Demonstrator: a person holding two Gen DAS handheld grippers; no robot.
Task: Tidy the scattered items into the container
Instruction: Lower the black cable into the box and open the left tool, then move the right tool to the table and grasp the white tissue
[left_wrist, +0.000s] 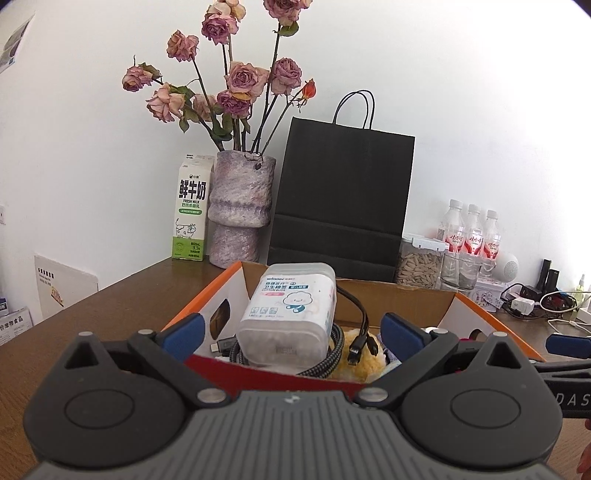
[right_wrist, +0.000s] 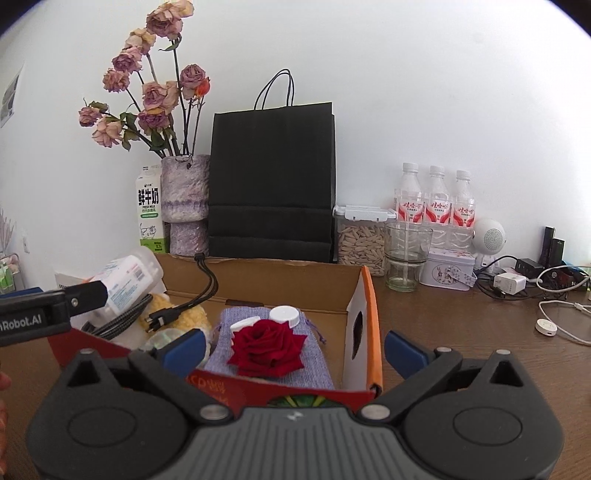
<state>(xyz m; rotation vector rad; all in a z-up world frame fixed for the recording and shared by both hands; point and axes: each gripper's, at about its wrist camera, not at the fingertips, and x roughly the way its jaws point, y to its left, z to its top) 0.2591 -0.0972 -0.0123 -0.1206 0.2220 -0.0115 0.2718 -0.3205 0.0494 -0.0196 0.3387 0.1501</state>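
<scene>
An open cardboard box (left_wrist: 369, 295) with orange edges stands on the wooden table. In it lie a cotton-bud tub (left_wrist: 291, 306), a black braided cable (left_wrist: 354, 317) and a yellow plush item (left_wrist: 364, 363). My left gripper (left_wrist: 291, 332) hovers open over the box's near red wall, holding nothing. In the right wrist view the box (right_wrist: 277, 280) also holds a red rose (right_wrist: 267, 345) on a purple pouch (right_wrist: 317, 365), with white caps (right_wrist: 284, 315) behind it. My right gripper (right_wrist: 293, 350) is open and empty, its right finger outside the box's orange right wall. The left gripper's finger (right_wrist: 85, 293) shows near the tub (right_wrist: 125, 277).
Behind the box stand a milk carton (left_wrist: 190, 210), a vase of dried roses (left_wrist: 240, 210) and a black paper bag (left_wrist: 343, 199). To the right are a seed jar (right_wrist: 364, 240), a glass (right_wrist: 406, 254), water bottles (right_wrist: 437, 199), a tin (right_wrist: 448, 269), a white speaker (right_wrist: 489, 236) and chargers with cables (right_wrist: 554, 299).
</scene>
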